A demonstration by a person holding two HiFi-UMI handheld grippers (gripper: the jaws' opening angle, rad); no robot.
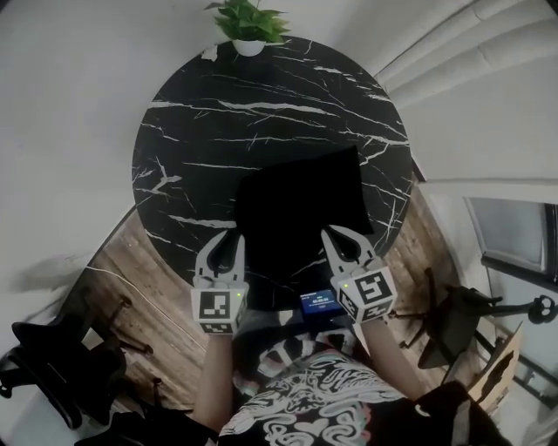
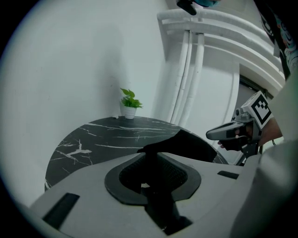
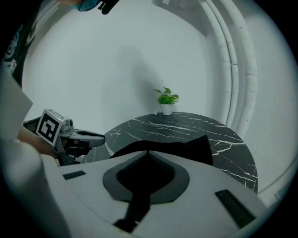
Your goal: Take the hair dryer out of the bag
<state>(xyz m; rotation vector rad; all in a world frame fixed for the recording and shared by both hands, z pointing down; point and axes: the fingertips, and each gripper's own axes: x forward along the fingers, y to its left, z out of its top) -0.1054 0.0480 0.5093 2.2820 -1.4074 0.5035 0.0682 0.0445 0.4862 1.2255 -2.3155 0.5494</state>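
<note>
A flat black fabric bag (image 1: 301,209) lies on the round black marble tabletop with white veins (image 1: 261,113), on the side nearest me. Its near edge reaches almost to the tabletop's rim, and one corner points toward the far right. The bag shows only as a dark shape. I cannot see the hair dryer in any view.

My left gripper (image 1: 232,239) is at the bag's near left corner, angled downward. Its jaws are slightly parted, with a narrow dark slit between the tips. The bag's edge sits right at those tips, but I cannot tell whether any fabric is inside the gap or whether the tips touch it.

My right gripper (image 1: 333,235) is at the bag's near right side, also tilted downward, with its tips over the dark fabric. Its jaws are pressed together with nothing between them. From its own view the bag spreads out just beyond the tips.

The two grippers flank the near end of the bag, which lies between and ahead of them. A small green plant in a white pot (image 1: 248,26) stands at the far rim of the tabletop, well apart from the bag.
</note>
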